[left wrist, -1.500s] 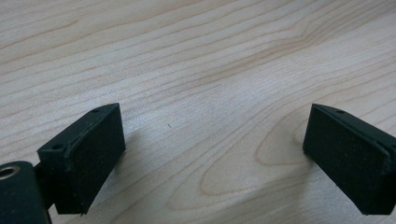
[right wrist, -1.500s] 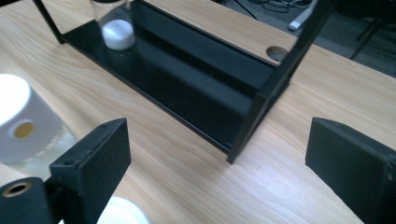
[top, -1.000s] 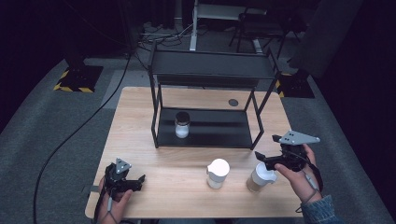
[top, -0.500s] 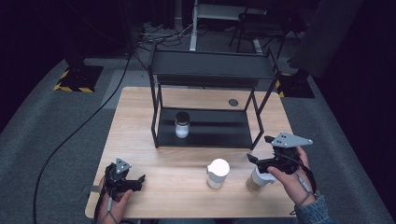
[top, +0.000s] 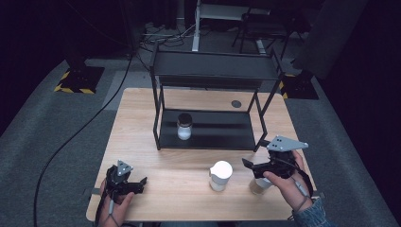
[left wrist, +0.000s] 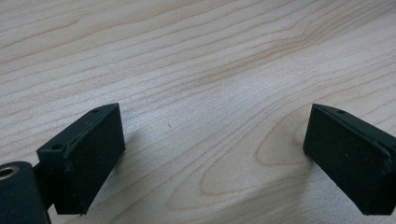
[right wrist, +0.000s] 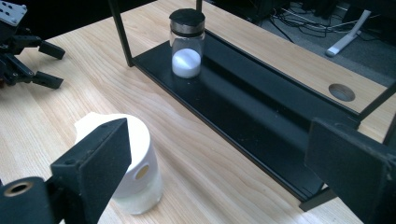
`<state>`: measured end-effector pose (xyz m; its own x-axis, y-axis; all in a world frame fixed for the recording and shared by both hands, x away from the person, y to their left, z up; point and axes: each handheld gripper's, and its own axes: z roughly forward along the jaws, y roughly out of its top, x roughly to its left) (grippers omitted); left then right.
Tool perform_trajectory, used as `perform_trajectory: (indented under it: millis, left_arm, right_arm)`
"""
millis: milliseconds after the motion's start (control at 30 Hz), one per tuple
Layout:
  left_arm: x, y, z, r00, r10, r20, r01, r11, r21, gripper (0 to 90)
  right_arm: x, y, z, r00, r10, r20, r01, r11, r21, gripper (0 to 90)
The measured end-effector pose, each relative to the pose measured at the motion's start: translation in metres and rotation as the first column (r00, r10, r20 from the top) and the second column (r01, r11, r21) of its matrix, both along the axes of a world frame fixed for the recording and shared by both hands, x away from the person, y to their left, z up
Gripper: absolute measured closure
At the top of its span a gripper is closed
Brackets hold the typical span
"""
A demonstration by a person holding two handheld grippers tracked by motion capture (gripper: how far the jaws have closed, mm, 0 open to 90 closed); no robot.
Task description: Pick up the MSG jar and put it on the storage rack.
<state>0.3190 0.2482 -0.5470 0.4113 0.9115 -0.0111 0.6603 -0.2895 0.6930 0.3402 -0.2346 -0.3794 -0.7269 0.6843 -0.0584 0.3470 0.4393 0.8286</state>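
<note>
The work looks to be stocking the black rack with jars, and by my reading it is about a third done. One jar with a black lid already stands upright on the rack's bottom shelf, toward its left end; the right gripper view shows it holding white powder.

Two more wait on the surface in front of the rack. The white jar stands before the rack's middle, untouched. The tan jar stands before the rack's right leg, largely covered by the right hand.

The right gripper hangs over the tan jar, pointing left toward the white jar. Its jaws are spread wide with nothing between them; in the right gripper view the white jar sits just behind the left jaw, not inside the gap. So no grasp has begun.

The left gripper rests low near the surface's front left corner, well apart from the rack and from both jars, jaws released and holding nothing; bare wood lies between them.

Left to do, as I judge it: grasp the white jar, carry it to the shelf beside the black-lidded one, then do the same with the tan jar.
</note>
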Motion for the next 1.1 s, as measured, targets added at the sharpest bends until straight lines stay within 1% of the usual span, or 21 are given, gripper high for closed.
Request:
perform_trajectory:
  millis: [267,367,1100]
  left_arm:
    - [0.000,0.000,0.000,1.0000,0.000,0.000,0.000,1.0000,0.000,4.9]
    - [0.000,0.000,0.000,1.0000,0.000,0.000,0.000,1.0000,0.000,4.9]
    - [0.000,0.000,0.000,1.0000,0.000,0.000,0.000,1.0000,0.000,4.9]
  right_arm:
    - [-0.003,0.009,-0.001,1.0000,0.002,0.002,-0.002,0.9999,0.015,7.0]
    - [-0.004,0.013,-0.002,0.9999,0.014,0.005,-0.014,0.9998,0.013,7.0]
    - [-0.009,0.042,-0.015,0.9987,0.050,-0.003,-0.050,0.9987,0.006,6.9]
